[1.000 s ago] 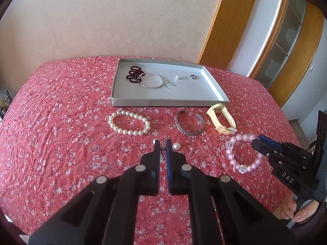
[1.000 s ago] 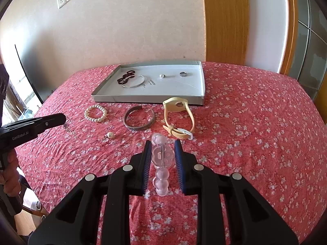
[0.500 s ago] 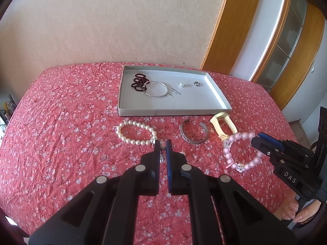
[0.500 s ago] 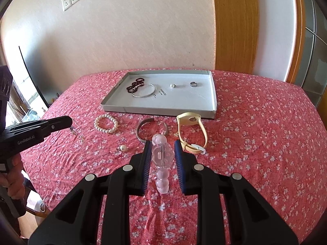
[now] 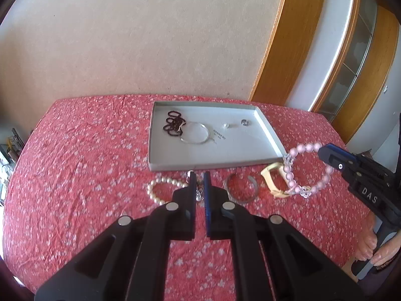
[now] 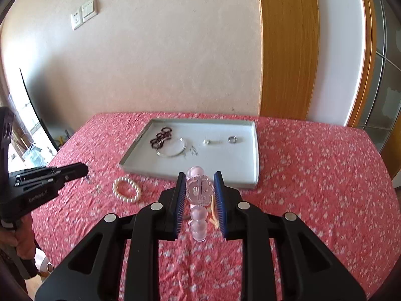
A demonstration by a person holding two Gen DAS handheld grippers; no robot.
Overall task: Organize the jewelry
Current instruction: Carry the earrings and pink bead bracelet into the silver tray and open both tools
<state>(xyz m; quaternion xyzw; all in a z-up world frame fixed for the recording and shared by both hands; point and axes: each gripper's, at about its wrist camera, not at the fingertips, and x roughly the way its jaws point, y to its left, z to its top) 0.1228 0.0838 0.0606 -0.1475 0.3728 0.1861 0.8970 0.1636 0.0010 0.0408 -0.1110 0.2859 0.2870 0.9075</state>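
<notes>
Currently the right claw [image 6: 199,192] grips a pink round-bead bracelet [image 6: 199,193]. Left claw [image 5: 199,184] is clamped on a small silver dangling earring [image 5: 198,195]; a shallow grey cardboard tray [image 5: 269,131] lies beyond both.

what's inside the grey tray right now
The grey tray holds a dark beaded strand, a thin silver bangle, a small tag, a pearl stud and a ring. Its near wall hides a narrow strip of floor.

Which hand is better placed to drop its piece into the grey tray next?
Right, probably. The right gripper is shut on the pink bead bracelet, which hangs clear of the red cloth just beside the shallow grey tray. The left gripper, pinching a small dangling earring, sits farther from the tray.
</notes>
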